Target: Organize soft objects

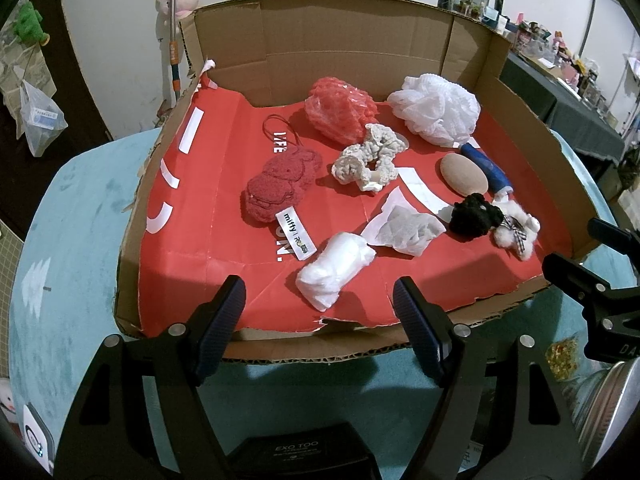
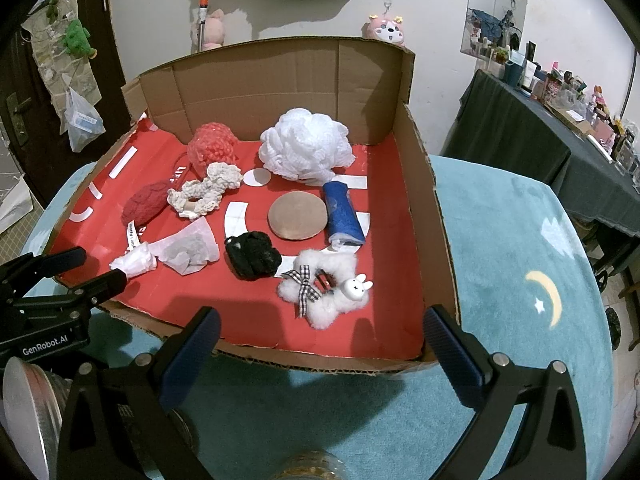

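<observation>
From the left wrist camera, the left gripper is hovering with its two fingers spread wide and holding nothing, just short of the near edge of a cardboard tray lined in red and sitting on a teal surface. Ten soft things are lying in the tray: one red mesh puff and one white mesh puff toward the far wall, one red knitted toy toward the left edge, one cream crocheted scrunchie in the middle, one tan pad touching one blue roll, one black scrunchie beside one white fluffy clip near the right edge, and one gauze sachet next to one white wad closest to the near edge.

From the right wrist camera, the right gripper is likewise waiting with fingers apart and empty, at the tray's near right corner, the fluffy clip lying nearest to it, close to the near edge. The same ten items are showing here.
</observation>
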A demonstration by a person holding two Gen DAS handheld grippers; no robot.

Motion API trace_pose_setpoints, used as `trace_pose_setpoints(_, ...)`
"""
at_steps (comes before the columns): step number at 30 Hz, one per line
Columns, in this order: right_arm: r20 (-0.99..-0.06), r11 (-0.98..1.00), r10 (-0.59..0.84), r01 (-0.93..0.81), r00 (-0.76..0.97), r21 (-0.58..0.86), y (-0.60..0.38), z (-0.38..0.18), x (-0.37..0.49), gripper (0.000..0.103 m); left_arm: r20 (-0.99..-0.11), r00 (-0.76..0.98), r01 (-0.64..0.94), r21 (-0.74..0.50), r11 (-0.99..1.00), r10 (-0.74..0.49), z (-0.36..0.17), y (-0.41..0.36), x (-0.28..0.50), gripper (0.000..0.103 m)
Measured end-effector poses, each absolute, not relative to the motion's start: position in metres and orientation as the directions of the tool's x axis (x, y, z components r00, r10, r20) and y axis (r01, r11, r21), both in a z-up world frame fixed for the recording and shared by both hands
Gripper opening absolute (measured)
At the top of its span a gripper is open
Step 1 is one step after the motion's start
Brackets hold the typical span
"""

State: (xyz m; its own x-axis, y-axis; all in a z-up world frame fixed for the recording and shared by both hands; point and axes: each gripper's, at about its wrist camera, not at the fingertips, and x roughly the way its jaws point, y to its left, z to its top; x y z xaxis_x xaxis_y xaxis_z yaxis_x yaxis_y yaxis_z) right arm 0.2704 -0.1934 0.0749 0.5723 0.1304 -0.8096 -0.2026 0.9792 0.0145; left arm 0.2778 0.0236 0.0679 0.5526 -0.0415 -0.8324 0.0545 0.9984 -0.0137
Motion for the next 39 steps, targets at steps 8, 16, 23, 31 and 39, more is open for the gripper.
trace_pose_setpoints(8,-0.809,0.979,0.131,-0.202,0.573,0.016,-0.1937,0.0748,0.2700,0.103,-0.832,0.553,0.054,-0.014,0.998,-0.041,0.0681,0.0232,0.2778,0.075)
trace_pose_setpoints(16,-0.809,0.979,0.132,-0.202,0.573,0.016,-0.1935,0.0748,0.2701,0.103,-0.832,0.553,0.055,-0.014,0.998,-0.042,0.0679,0.0238,0.2769,0.075)
trace_pose_setpoints(23,-0.809,0.979,0.131,-0.203,0.573,0.015,-0.1937,0.0746,0.2700,0.103,-0.833,0.551,0.059,-0.018,0.998,-0.048,0.0684,0.0221,0.2785,0.075)
trace_pose_setpoints(31,-0.808,0.979,0.131,-0.203,0.574,0.015,-0.1937,0.0744,0.2698,0.103,-0.834,0.550,0.059,-0.019,0.998,-0.048,0.0682,0.0227,0.2782,0.075)
trace_pose_setpoints(39,-0.808,0.979,0.132,-0.202,0.574,0.016,-0.1937,0.0742,0.2699,0.103,-0.834,0.550,0.061,-0.020,0.998,-0.050,0.0679,0.0226,0.2784,0.075)
